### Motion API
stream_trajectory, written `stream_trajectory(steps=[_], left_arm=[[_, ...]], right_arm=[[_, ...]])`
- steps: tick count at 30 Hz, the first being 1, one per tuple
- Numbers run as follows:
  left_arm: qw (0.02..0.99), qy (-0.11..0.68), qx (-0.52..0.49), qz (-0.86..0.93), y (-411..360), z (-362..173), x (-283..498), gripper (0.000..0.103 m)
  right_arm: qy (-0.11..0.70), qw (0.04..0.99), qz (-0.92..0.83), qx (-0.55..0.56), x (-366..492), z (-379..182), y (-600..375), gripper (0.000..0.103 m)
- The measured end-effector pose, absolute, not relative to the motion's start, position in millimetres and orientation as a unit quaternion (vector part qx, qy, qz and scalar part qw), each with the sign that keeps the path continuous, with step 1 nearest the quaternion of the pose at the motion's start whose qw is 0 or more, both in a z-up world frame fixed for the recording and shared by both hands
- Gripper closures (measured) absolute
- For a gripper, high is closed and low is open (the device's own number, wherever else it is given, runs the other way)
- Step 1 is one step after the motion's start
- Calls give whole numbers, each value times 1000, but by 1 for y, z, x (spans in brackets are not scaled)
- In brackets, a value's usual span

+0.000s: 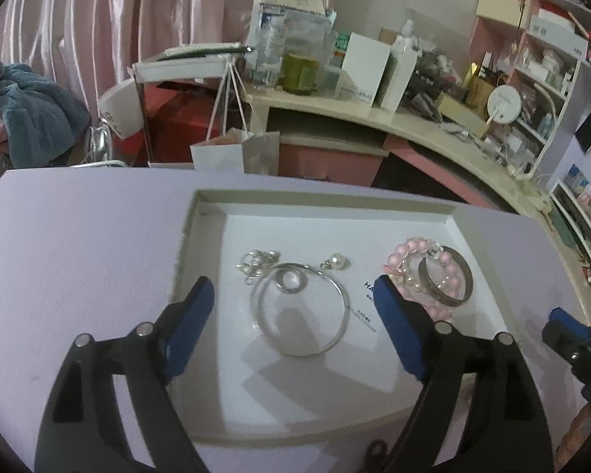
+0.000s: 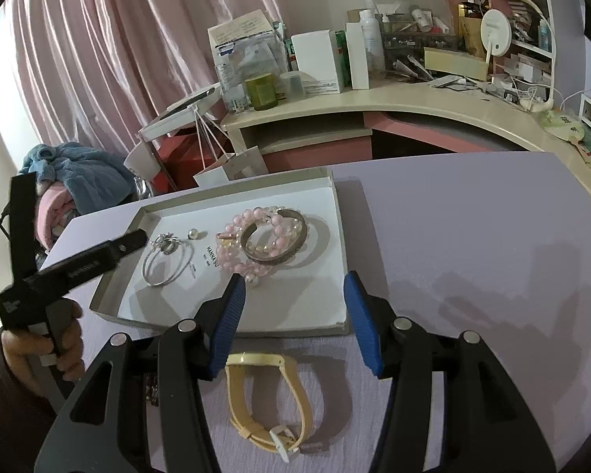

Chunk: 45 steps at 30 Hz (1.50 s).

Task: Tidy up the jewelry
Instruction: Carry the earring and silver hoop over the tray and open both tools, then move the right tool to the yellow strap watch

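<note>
Silver bangle [image 1: 301,309], pearls [image 1: 337,262] and bracelets [image 1: 433,272] lie in tray [image 1: 323,199]; watch [image 2: 266,402] remains on worktop [image 2: 472,236]; both jaws open, empty.

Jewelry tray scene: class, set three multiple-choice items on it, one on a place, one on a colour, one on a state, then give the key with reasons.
1. Where does the yellow watch lie?
A. In the tray
B. On the table, in front of the tray
C. On the desk shelf

2. What colour is the beaded bracelet?
A. Green
B. Black
C. Pink

3. How do the left gripper jaws stand?
A. Open, holding nothing
B. Shut on the silver bangle
C. Shut on a pearl earring

Key: B, it rests on the table outside the tray wall; C, its beads are pink; A, the silver bangle lies untouched in the tray between the spread jaws.
</note>
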<state>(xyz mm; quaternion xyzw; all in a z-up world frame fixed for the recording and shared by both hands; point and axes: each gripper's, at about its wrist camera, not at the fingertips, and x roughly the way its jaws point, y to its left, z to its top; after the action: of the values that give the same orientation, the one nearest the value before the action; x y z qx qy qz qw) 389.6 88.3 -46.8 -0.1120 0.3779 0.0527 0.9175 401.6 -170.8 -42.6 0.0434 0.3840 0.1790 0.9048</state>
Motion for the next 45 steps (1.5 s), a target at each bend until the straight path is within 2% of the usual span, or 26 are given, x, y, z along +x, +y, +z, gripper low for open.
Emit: stream_trajectory(steps=[11, 19, 25, 30, 33, 40, 45], left_arm=[[933, 331, -130, 55, 114, -11, 293, 16], [943, 309, -107, 69, 124, -1, 216, 6], [942, 304, -116, 79, 134, 1, 189, 2], [939, 307, -130, 81, 140, 0, 179, 2], [939, 308, -133, 82, 141, -2, 176, 2], [938, 309, -137, 81, 141, -4, 174, 2], [935, 310, -146, 85, 142, -10, 174, 2]], right_arm=[[375, 909, 180, 41, 363, -34, -171, 49], [383, 907, 173, 36, 336, -37, -173, 49], [380, 909, 170, 25, 321, -34, -168, 35], [371, 915, 159, 11, 314, -30, -164, 12], [370, 917, 148, -3, 313, -30, -162, 6], [362, 923, 133, -14, 315, -40, -161, 3], [384, 913, 135, -36, 321, -56, -152, 3]])
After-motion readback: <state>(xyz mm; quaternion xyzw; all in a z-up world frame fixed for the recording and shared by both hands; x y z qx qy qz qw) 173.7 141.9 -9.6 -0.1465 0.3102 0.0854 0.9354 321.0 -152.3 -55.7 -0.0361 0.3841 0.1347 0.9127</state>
